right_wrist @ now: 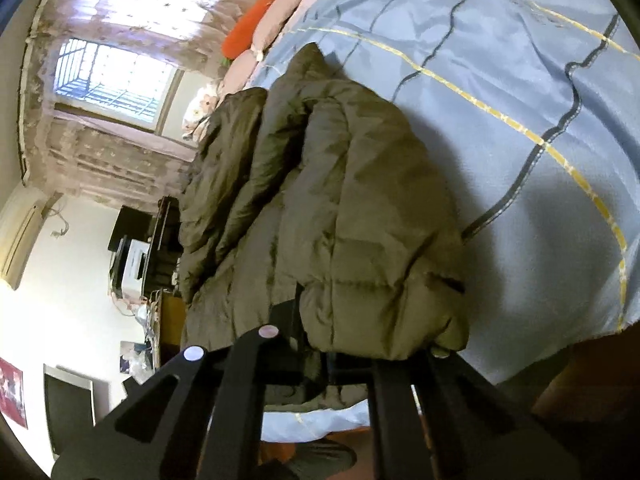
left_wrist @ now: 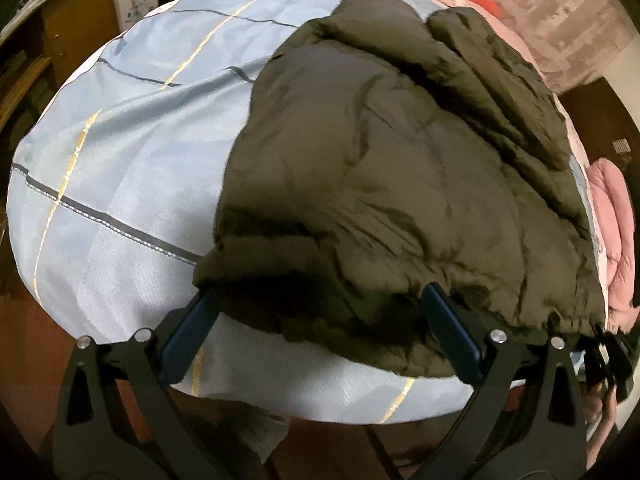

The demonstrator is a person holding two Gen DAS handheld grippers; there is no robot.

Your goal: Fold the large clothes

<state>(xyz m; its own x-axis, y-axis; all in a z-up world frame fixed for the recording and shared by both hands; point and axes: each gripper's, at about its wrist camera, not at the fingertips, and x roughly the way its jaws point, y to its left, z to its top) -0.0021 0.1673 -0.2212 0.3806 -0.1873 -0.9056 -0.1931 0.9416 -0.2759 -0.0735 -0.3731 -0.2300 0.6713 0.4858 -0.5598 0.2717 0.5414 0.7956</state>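
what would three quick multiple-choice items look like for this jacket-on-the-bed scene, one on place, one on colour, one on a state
1. Where does the puffer jacket lie?
A. on the blue checked bedspread
B. on the floor
C. on a chair

2. What colour is the jacket?
A. pink
B. dark olive green
C. white

3. How do the left gripper's jaws stand?
A. shut on a pillow
B. wide apart at the jacket's near hem
C. out of view

Key:
1 A, the bedspread shows around the jacket.
2 B, its quilted fabric reads olive in both views.
3 B, the two blue pads sit far apart at the hem.
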